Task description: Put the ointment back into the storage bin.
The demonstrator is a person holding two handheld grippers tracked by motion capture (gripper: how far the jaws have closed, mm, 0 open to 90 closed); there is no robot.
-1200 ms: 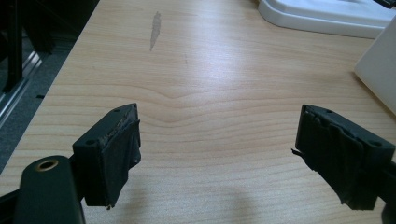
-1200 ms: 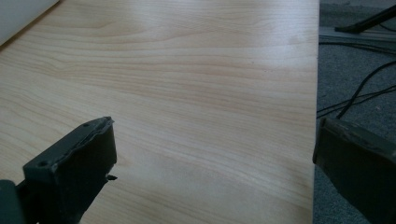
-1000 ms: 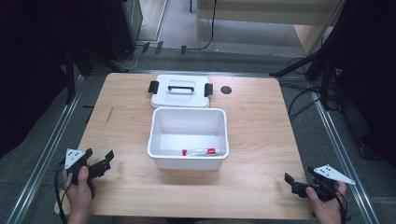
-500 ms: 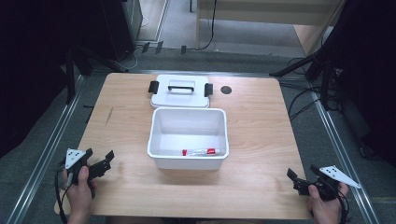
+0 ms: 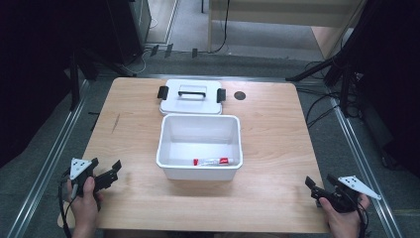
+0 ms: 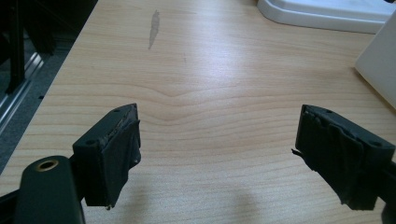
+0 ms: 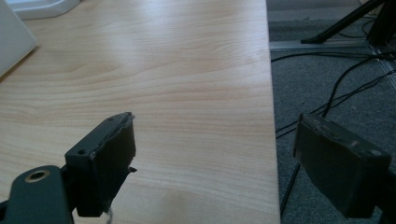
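A white open bin stands mid-table with a red and white tube lying on its floor. Its white lid, with a handle and black latches, lies flat just behind it. My left gripper is held open near the front left of the table, well left of the bin, with nothing between its jaws. At the front right corner my right gripper is open and empty too, and it straddles the table's right edge.
A round dark hole sits in the wooden table right of the lid. Metal rails run along both sides. Cables lie on the grey floor past the right edge. The bin's wall is off to the left gripper's right.
My right gripper has shifted a little near the front right corner. The left gripper, bin, tube and lid have stayed where they were.
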